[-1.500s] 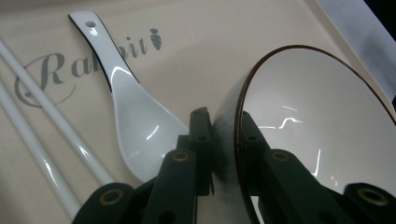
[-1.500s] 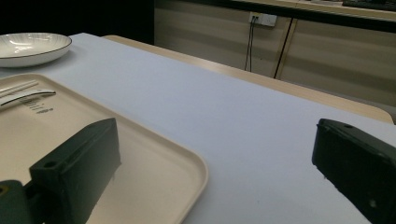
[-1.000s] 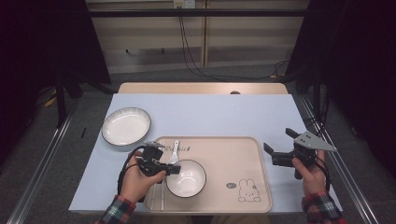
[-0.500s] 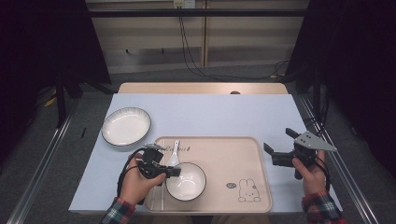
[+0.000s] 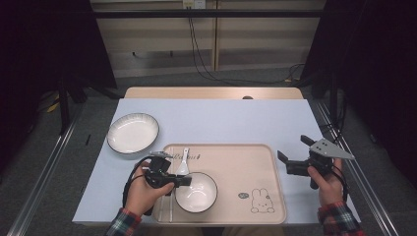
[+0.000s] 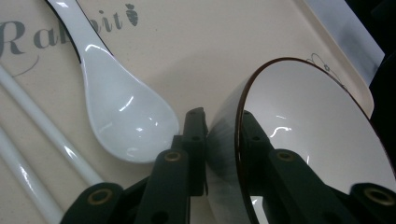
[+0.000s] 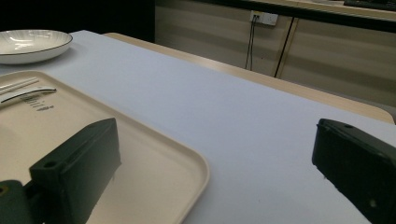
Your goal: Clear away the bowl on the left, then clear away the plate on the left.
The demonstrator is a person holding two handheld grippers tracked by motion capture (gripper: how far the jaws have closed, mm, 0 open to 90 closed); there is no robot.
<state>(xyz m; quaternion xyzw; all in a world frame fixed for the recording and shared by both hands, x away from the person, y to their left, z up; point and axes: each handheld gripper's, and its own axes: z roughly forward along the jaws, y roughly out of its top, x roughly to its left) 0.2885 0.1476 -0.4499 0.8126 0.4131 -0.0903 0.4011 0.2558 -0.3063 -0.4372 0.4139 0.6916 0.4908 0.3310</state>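
On the beige tray, the left gripper straddles the rim of the small white bowl, its jaws having just been easing apart, while the right gripper hovers wide open over the desk.

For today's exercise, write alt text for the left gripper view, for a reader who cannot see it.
The left claw straddles the rim of a white bowl, one jaw outside its wall and one inside; its jaws have just been opening. A white ceramic spoon and white chopsticks lie beside it on a beige tray.
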